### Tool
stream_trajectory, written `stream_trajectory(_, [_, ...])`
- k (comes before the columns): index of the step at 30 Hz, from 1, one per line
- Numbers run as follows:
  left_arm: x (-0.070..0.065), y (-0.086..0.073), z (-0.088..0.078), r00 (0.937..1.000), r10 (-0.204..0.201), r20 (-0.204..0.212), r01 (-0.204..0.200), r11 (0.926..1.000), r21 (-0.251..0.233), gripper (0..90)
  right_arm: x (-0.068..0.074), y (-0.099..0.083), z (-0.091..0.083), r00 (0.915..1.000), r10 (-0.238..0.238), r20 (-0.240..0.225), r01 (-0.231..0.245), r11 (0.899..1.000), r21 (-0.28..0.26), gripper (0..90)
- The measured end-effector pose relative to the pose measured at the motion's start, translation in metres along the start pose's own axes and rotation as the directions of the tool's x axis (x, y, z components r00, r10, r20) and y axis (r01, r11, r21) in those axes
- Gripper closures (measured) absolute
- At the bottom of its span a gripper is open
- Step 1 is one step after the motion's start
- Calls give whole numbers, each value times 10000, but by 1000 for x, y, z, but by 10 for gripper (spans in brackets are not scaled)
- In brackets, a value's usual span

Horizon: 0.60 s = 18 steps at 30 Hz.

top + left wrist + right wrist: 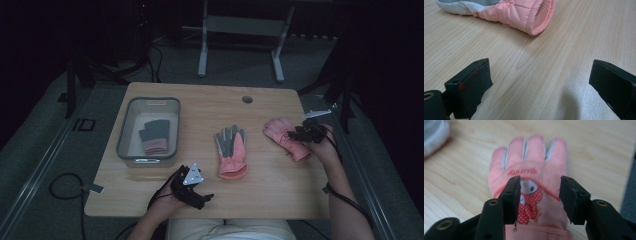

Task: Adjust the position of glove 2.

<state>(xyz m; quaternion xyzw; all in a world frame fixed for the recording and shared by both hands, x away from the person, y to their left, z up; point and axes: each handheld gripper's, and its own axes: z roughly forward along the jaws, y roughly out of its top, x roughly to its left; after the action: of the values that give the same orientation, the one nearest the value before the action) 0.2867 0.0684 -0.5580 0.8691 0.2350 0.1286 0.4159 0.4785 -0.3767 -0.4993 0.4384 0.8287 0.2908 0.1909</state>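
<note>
Over the pink glove (531, 182), right claw (540, 195) half open astride it, left claw (539, 85) released, empty.

Left gripper (200, 196) rests low, fingers wide apart; right gripper (296, 133) reaches forward, fingers half-spread.

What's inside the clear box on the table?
Inside the clear box lies one dark grey glove with a pink cuff. Whether anything lies under that glove cannot be seen; it covers that spot.
</note>
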Motion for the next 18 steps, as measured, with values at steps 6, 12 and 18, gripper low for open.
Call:
stream_trajectory(6, [1, 0, 0, 10000, -49, 29, 49, 10000, -22, 39, 3, -9, 18, 9997, -206, -163, 211, 9992, 349, 530])
stream_trajectory(12, [1, -1, 0, 10000, -59, 21, 59, 9999, -83, 39, 6, -14, 20, 9999, 111, 14, -111, 9995, 298, 666])
stream_trajectory(18, [1, -1, 1, 10000, -8, 9, 8, 10000, -77, 39, 16, -11, 16, 9990, 111, 423, -125, 9994, 324, 822])
